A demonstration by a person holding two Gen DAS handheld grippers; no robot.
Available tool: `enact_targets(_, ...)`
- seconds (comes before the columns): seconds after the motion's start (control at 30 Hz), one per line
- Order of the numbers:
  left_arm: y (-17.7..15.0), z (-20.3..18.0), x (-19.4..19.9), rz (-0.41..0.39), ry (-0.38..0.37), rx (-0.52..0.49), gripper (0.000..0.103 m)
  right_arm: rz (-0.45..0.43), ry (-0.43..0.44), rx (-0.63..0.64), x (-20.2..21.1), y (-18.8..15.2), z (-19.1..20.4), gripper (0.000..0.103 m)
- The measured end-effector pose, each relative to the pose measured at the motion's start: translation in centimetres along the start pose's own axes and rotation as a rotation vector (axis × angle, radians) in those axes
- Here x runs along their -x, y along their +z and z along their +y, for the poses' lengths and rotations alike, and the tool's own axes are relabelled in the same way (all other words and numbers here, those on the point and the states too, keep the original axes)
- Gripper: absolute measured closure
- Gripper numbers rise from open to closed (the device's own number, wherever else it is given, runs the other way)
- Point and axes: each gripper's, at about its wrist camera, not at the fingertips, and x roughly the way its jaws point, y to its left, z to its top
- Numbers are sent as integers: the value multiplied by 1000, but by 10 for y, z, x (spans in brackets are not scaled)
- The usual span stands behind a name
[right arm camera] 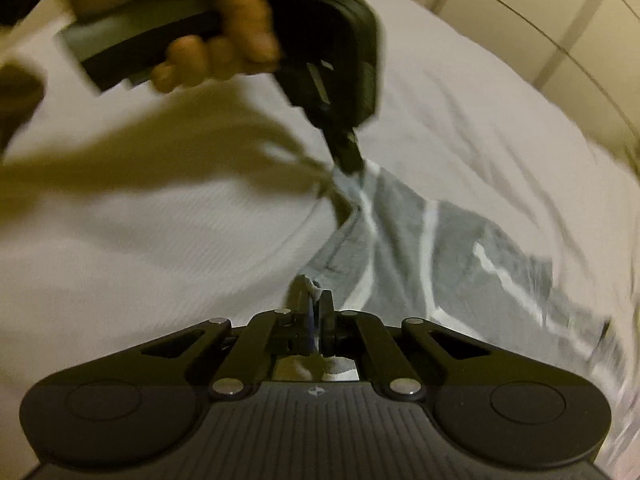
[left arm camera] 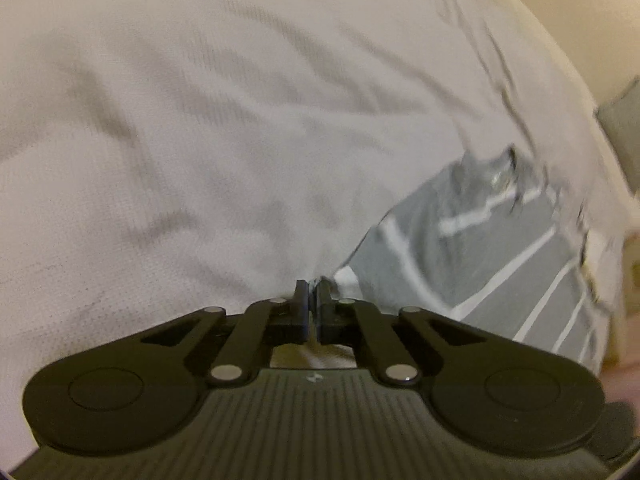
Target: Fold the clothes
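Observation:
A grey garment with white stripes (left arm camera: 500, 248) lies over a white bed sheet (left arm camera: 200, 120). My left gripper (left arm camera: 313, 286) is shut on one corner of the garment, the cloth pinched between its black fingers. In the right wrist view the same garment (right arm camera: 440, 248) stretches between both tools. My right gripper (right arm camera: 314, 288) is shut on a near corner. The left gripper (right arm camera: 348, 160) shows there too, held by a hand (right arm camera: 224, 20), clamping the far corner. The garment's right end is blurred by motion.
The white sheet (right arm camera: 160, 220) covers the whole bed, wrinkled. A cream wall or headboard (left arm camera: 560, 20) runs past the bed's right edge. Pale wall panels (right arm camera: 540, 20) stand beyond the bed in the right wrist view.

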Motion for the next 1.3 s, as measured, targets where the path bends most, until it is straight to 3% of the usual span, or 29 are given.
enact_targets(0.13,20,-25,9,-17,-11,25,102,-16,53,-287,9,-5,-36,103)
enact_targets(0.3,41,-66,-10,-20,-64,-4,101,23,91,-577,7,-24,-75,103)
enact_targets(0.37,43,-80,-17,-39,-108,-12,98,38,92,-649,5,-34,-85,102)
enact_targets(0.47,41,-85,-16,-90,-158,5,82,59,96,-755,7,-51,-100,91)
enact_targets(0.5,39,-84,-14,-105,-158,8,81,67,96,-783,8,-57,-105,88)
enact_targets(0.63,27,-67,-9,-116,-104,29,81,77,54,-847,16,-73,-117,85)
enact_targets(0.7,17,-58,-12,-92,-72,39,81,67,25,-814,18,-73,-118,83)
enact_targets(0.83,-4,-46,-21,-52,-32,50,81,23,9,-712,17,-63,-112,63)
enact_targets(1.0,-13,-59,-32,-33,-42,-12,81,35,21,-740,2,-60,-121,63)
enact_targets(1.07,-14,-65,-37,-30,-42,-44,81,45,-40,-735,-1,-62,-128,62)
enact_targets(1.13,-6,-71,-40,-46,-29,-81,81,54,-73,-852,-1,-72,-146,62)
enact_targets(1.23,8,-77,-43,-60,-9,-136,81,45,-64,-866,10,-78,-149,62)
enact_targets(1.3,16,-82,-48,-45,26,-212,81,40,-14,-882,19,-81,-143,62)
